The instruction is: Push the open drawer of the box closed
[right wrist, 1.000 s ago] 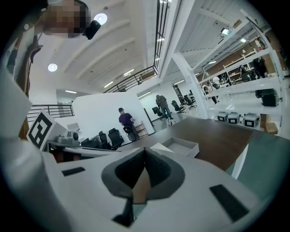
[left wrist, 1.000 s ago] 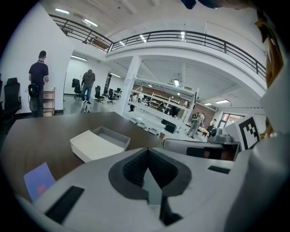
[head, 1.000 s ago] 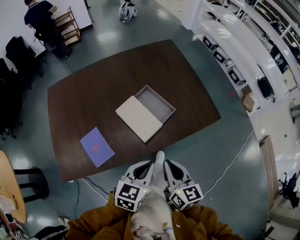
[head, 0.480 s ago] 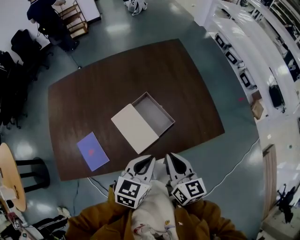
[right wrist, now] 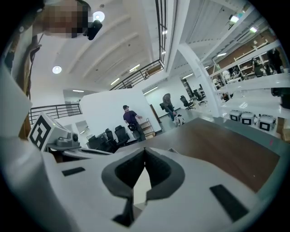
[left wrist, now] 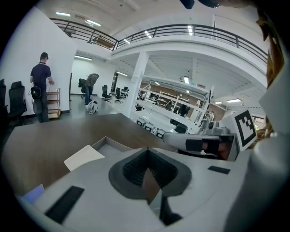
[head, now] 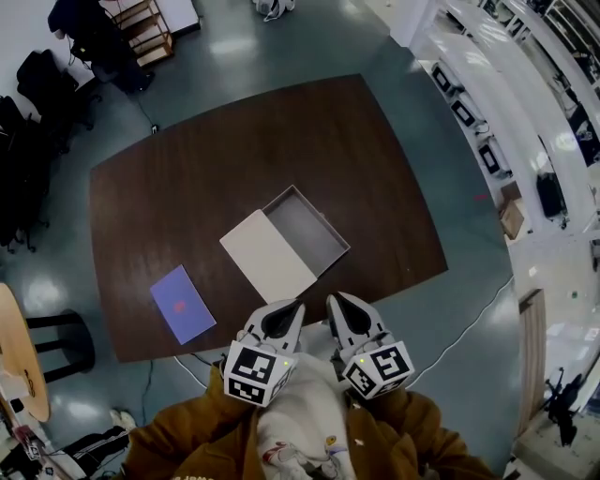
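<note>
A flat box lies mid-table: its cream sleeve [head: 266, 256] is nearer me, and the grey drawer [head: 307, 227] sticks out of its far right end, open and empty. Both grippers hover side by side over the table's near edge, short of the box. My left gripper [head: 294, 307] is shut with nothing in it, and my right gripper [head: 331, 299] is the same. In the left gripper view the left gripper [left wrist: 147, 150] points toward the sleeve [left wrist: 84, 157] and drawer [left wrist: 110, 144]. The right gripper [right wrist: 145, 149] has its jaws together in the right gripper view.
The dark wooden table [head: 187, 187] also holds a purple sheet [head: 178, 303] at the near left. A round wooden stool [head: 21, 361] stands at the left, chairs [head: 28, 84] and a trolley [head: 141, 23] beyond. A person [left wrist: 41, 86] stands far off by a shelf.
Both grippers have moved forward from my chest to the table's near edge, closer to the box. Their jaws stay closed. The box has not moved on the table.
</note>
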The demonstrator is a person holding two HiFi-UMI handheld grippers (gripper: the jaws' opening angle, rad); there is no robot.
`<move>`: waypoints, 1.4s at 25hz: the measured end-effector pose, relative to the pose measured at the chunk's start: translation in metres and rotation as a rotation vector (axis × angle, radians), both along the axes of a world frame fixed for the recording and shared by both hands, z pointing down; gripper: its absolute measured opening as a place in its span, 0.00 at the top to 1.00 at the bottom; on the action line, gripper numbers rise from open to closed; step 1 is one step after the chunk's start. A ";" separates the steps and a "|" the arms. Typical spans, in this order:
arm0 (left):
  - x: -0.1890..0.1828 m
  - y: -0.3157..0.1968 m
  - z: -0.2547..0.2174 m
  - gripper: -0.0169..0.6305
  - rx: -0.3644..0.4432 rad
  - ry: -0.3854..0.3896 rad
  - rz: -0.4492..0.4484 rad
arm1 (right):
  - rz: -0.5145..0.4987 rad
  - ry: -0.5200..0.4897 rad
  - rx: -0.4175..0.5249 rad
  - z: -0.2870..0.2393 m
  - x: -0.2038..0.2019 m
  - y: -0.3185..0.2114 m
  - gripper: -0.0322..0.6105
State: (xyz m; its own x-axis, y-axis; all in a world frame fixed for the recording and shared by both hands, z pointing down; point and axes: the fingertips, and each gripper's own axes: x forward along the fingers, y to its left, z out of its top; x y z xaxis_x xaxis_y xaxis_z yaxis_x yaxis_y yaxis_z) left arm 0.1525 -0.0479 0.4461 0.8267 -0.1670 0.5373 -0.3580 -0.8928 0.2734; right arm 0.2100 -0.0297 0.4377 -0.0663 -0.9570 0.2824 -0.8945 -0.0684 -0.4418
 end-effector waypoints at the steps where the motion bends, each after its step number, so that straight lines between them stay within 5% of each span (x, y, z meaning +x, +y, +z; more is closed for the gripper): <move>1: 0.001 -0.002 0.001 0.97 -0.003 -0.001 -0.002 | -0.017 -0.003 -0.008 0.002 0.000 -0.003 0.95; 7: 0.002 -0.021 0.006 0.97 0.014 -0.001 0.015 | -0.087 0.039 -0.029 0.006 0.004 -0.032 0.95; 17: 0.003 -0.050 0.031 0.96 -0.004 -0.053 -0.040 | -0.343 0.141 -0.102 0.029 0.024 -0.088 0.94; 21: 0.006 -0.051 0.041 0.96 -0.050 -0.070 -0.027 | -0.452 0.173 -0.149 0.037 0.028 -0.108 0.85; 28: 0.022 -0.058 0.051 0.96 -0.053 -0.109 -0.003 | -0.578 0.241 -0.243 0.071 0.036 -0.129 0.83; 32: 0.032 -0.059 0.066 0.96 -0.120 -0.124 0.014 | -0.624 0.301 -0.288 0.091 0.045 -0.138 0.82; 35: 0.039 -0.055 0.072 0.86 -0.147 -0.148 0.041 | -0.659 0.335 -0.303 0.098 0.053 -0.144 0.82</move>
